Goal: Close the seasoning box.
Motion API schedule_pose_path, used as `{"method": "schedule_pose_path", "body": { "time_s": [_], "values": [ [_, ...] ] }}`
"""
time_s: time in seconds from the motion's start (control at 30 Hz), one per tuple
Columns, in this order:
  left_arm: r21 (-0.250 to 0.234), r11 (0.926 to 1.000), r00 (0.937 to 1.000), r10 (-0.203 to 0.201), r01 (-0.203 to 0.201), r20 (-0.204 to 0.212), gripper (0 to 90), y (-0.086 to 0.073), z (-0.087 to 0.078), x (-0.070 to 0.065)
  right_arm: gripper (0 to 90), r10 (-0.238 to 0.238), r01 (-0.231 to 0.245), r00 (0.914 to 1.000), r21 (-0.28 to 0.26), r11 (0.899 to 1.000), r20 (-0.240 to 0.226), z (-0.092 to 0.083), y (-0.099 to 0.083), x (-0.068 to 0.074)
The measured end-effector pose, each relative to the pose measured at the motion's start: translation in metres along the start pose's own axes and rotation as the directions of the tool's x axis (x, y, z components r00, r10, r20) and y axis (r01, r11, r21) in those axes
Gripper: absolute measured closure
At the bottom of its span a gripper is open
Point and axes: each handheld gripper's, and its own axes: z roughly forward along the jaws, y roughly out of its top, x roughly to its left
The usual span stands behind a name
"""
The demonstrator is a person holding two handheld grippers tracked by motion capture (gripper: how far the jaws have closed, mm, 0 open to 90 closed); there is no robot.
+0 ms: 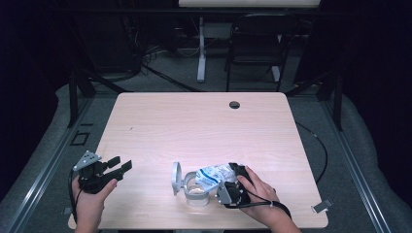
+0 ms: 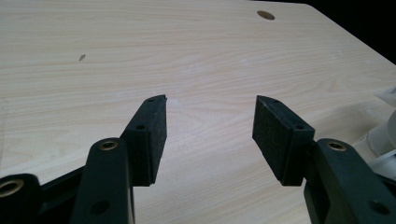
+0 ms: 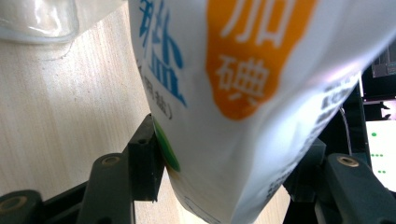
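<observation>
A white bag (image 1: 214, 174) with blue and orange print is clamped between the jaws of my right gripper (image 1: 228, 180), near the table's front edge. In the right gripper view the bag (image 3: 243, 88) bulges between both black pads and hides the tips. The bag hangs tilted over a clear jar (image 1: 195, 189) whose hinged lid (image 1: 176, 177) stands open to the jar's left. My left gripper (image 1: 121, 167) rests at the front left of the table, held by a hand. Its jaws stand wide apart with nothing between them (image 2: 209, 126).
The light wooden table (image 1: 194, 121) has a round cable hole (image 1: 234, 105) at the back right. A black folding chair (image 1: 255, 43) and a white desk leg (image 1: 201, 48) stand behind the table. Cables lie on the floor at the right.
</observation>
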Motion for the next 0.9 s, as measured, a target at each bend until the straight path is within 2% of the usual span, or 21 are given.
{"method": "schedule_pose_path", "body": {
  "time_s": [0.13,0.17,0.23,0.53,0.57,0.6,0.67,0.9],
  "values": [
    [0.000,1.0000,1.0000,-0.001,0.001,0.002,45.5,0.0005,-0.0011,0.0001,41.8,-0.004,0.004,1.0000,-0.004,1.000,0.000,0.0004,0.0004,0.0001],
    [0.000,1.0000,1.0000,-0.002,0.002,0.002,45.5,0.0005,-0.0012,0.0003,41.8,-0.021,0.021,0.9998,0.007,1.000,0.003,-0.0005,0.0014,-0.0006],
    [-0.002,1.0000,1.0000,-0.004,0.004,0.003,45.5,-0.0001,-0.0007,0.0008,41.8,-0.017,0.017,0.9998,-0.005,1.000,0.006,0.0003,0.0011,-0.0001],
    [-0.003,0.9999,0.9999,-0.012,0.012,-0.001,45.5,-0.0006,-0.0006,0.0023,41.8,-0.030,0.030,0.9995,-0.001,1.000,0.004,0.0002,0.0014,-0.0010],
    [-0.003,0.9999,0.9999,-0.011,0.011,-0.001,45.5,-0.0006,-0.0004,0.0023,41.8,-0.034,0.034,0.9994,0.001,0.999,0.004,0.0000,0.0014,-0.0012],
    [0.001,0.9999,0.9999,-0.011,0.011,-0.003,45.5,-0.0009,-0.0001,0.0026,41.8,-0.058,0.058,0.9983,0.018,0.998,0.012,-0.0012,0.0022,-0.0021],
    [0.004,0.9999,0.9999,-0.012,0.012,-0.002,45.5,-0.0012,0.0003,0.0029,41.8,-0.063,0.063,0.9979,0.024,0.998,0.013,-0.0018,0.0025,-0.0022],
    [0.007,0.9998,0.9998,-0.019,0.019,-0.005,45.5,-0.0022,0.0007,0.0049,41.8,-0.067,0.067,0.9976,0.019,0.998,0.015,-0.0017,0.0029,-0.0023]
  ]
}}
